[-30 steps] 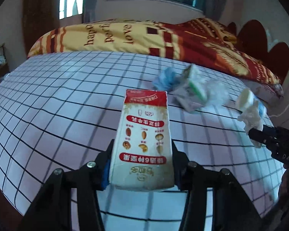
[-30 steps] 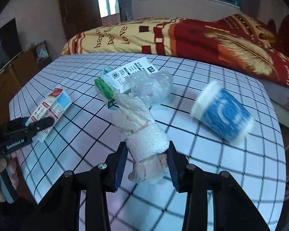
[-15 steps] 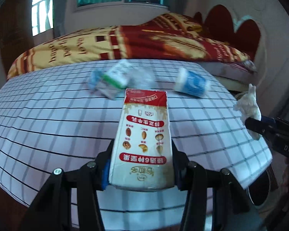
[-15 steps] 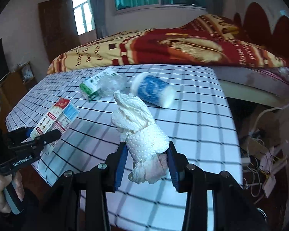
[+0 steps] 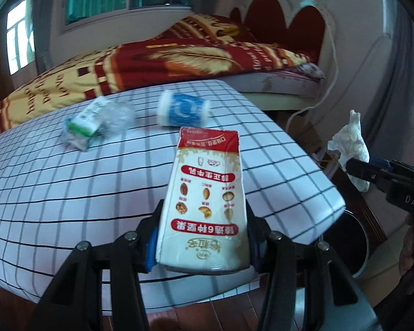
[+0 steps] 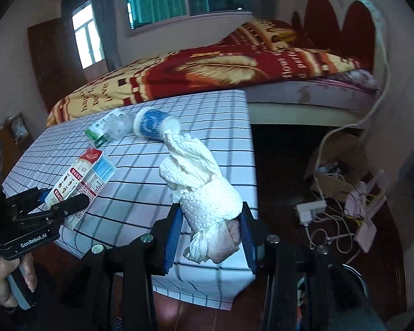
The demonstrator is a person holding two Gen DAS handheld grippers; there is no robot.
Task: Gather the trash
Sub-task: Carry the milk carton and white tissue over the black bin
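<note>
Trash in both grips: left gripper (image 5: 204, 237) clamps milk carton (image 5: 207, 201), right gripper (image 6: 211, 231) clamps tissue wad (image 6: 204, 190), past the table (image 5: 69, 193) corner. Centre over bin (image 5: 347, 245) before releasing.

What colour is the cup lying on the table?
Blue with white ends, the cup shows best in the left wrist view.

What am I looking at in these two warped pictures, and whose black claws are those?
No robot: a person holds a two-finger gripper in each hand, each with a fisheye camera looking along its fingers. In the left wrist view the left gripper clamps a milk carton. In the right wrist view the right gripper clamps a wad of paper towel. On the checked table lie a blue cup on its side, a green-and-white box and crumpled clear plastic.
</note>
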